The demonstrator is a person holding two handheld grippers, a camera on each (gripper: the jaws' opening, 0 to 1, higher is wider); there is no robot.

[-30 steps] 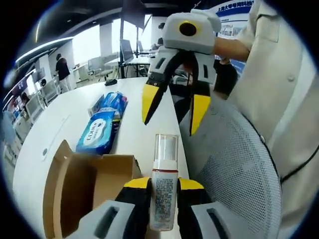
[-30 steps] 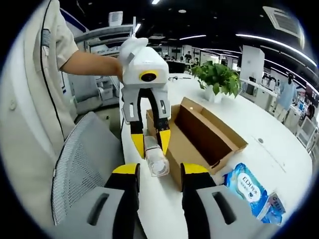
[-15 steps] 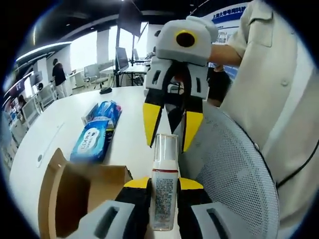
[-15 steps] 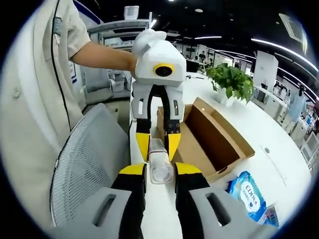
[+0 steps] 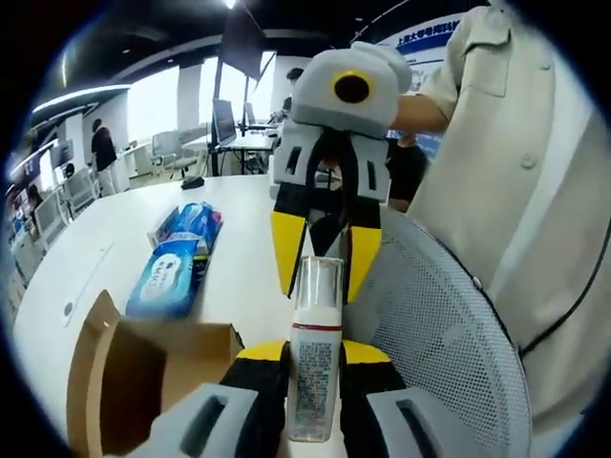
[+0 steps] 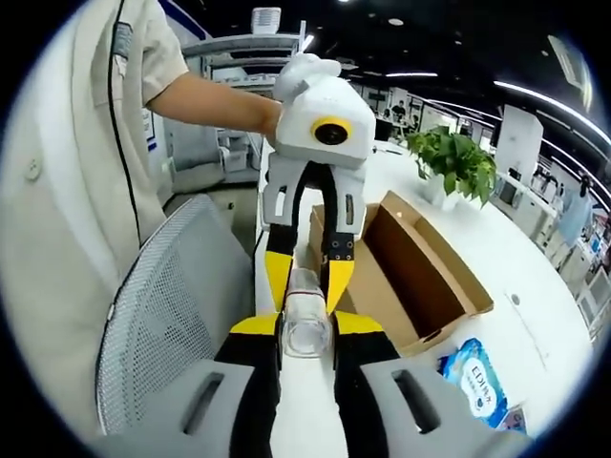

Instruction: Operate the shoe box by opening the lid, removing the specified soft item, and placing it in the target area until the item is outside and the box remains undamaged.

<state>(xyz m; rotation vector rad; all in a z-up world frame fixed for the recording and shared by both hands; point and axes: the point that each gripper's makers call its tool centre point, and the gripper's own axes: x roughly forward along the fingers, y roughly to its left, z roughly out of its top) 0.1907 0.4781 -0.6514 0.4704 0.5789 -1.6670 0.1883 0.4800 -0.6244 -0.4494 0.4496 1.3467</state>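
The smooth white tabletop [image 5: 115,239] curves across the left of the left gripper view. At lower left of that view sits the open shoe box [image 5: 124,372], plain brown corrugated card with its flaps up; in the right gripper view the same box [image 6: 401,277] lies right of centre, a long rectangular trough. A grey mesh chair back [image 6: 162,305], finely perforated and rounded, fills the lower left of the right gripper view. Two soft blue plastic wipe packs [image 5: 172,262] lie flat on the tabletop, upper left of the box. A leafy green plant [image 6: 453,162] stands at upper right.

My left claw [image 5: 313,355], yellow-tipped with black pads, is clamped on a slim cylindrical bottle [image 5: 313,363] with a printed white label and a clear cap, held above the box's edge. My right claw [image 6: 305,326] is closed narrowly on the clear cap end of that bottle [image 6: 305,320], so both claws grip it.
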